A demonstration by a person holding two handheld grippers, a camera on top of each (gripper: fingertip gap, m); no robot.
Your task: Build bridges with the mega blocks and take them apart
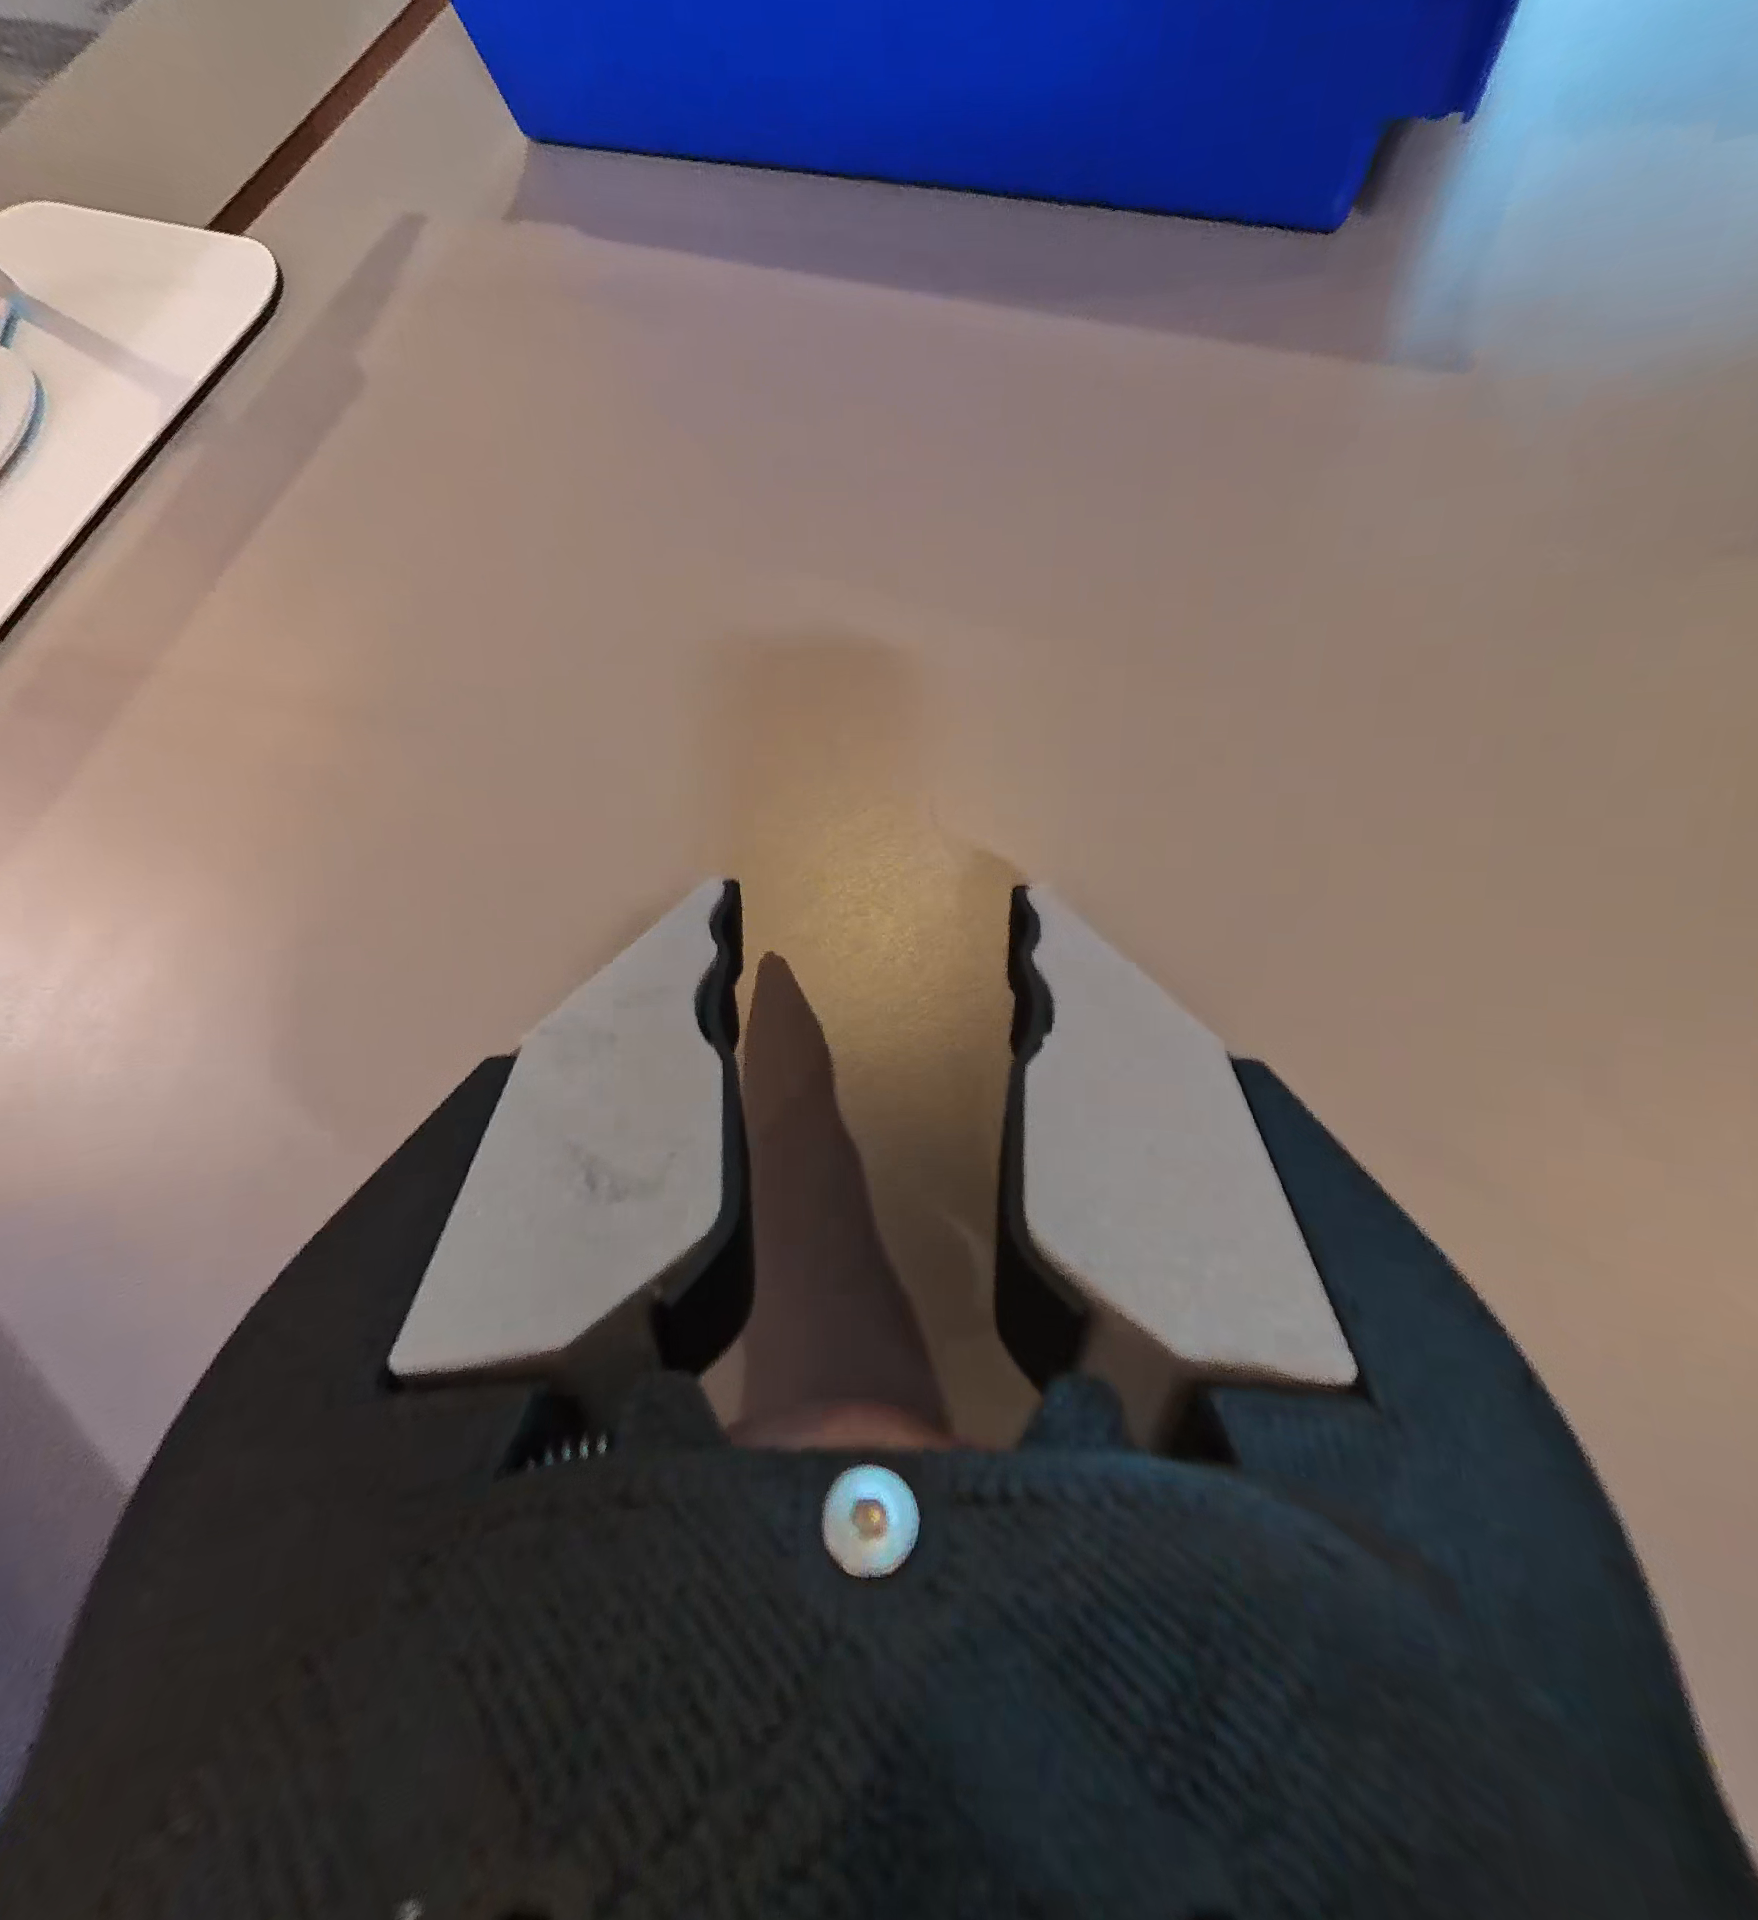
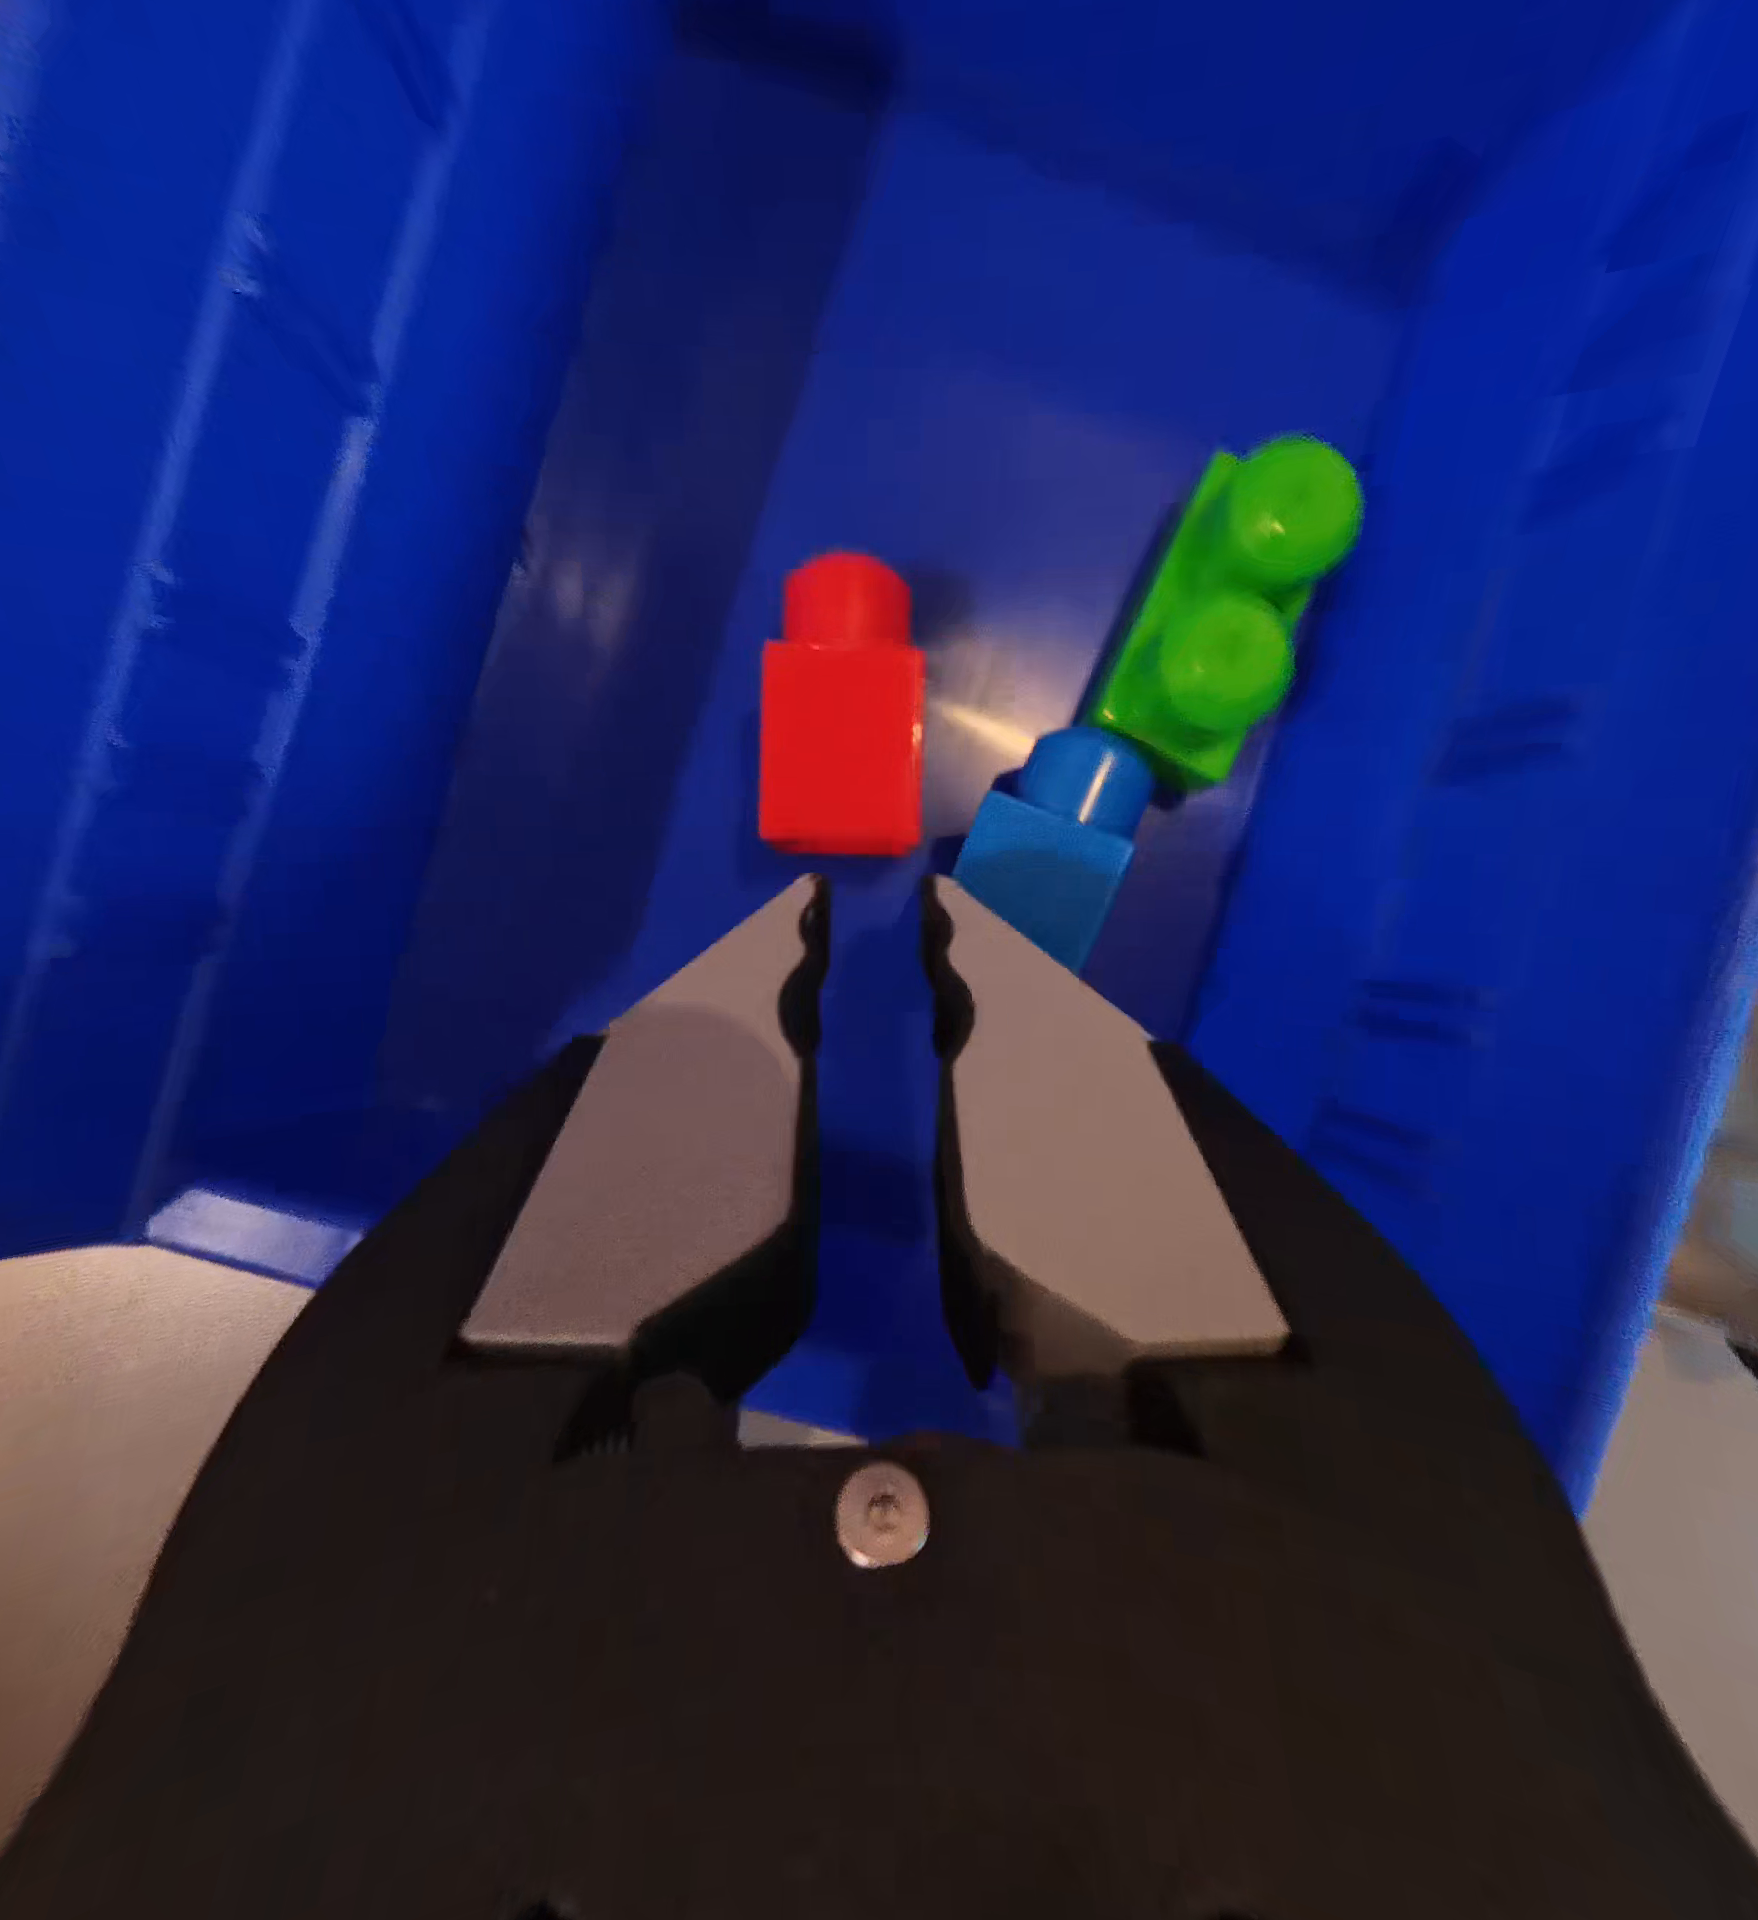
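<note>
My right gripper [image 2: 875, 894] reaches over the rim of the blue plastic bin [image 2: 335, 623], a glossy moulded tub with ribbed walls. Its grey fingers with wavy black pads are slightly parted and pinch nothing. Three mega blocks lie on the bin's floor. The red block [image 2: 842, 753], a smooth single-stud brick lying on its side with its round stud pointing away from me, sits just beyond my fingertips. To its right lies a lighter blue single-stud block [image 2: 1046, 868], tilted, its stud touching a green two-stud block [image 2: 1218, 634] farther back by the bin's right wall. I can read no brand or writing on any of them.

My left gripper [image 1: 875, 904] hovers over the matte beige tabletop [image 1: 1270, 727], fingers spread and empty. This view shows only the outside of the bin [image 1: 958, 94], beyond my fingertips, and none of the blocks. Left of the bin, at the picture's edge, a white rounded-corner tray [image 1: 127, 332] carries something clear and glassy, too blurred to name.
</note>
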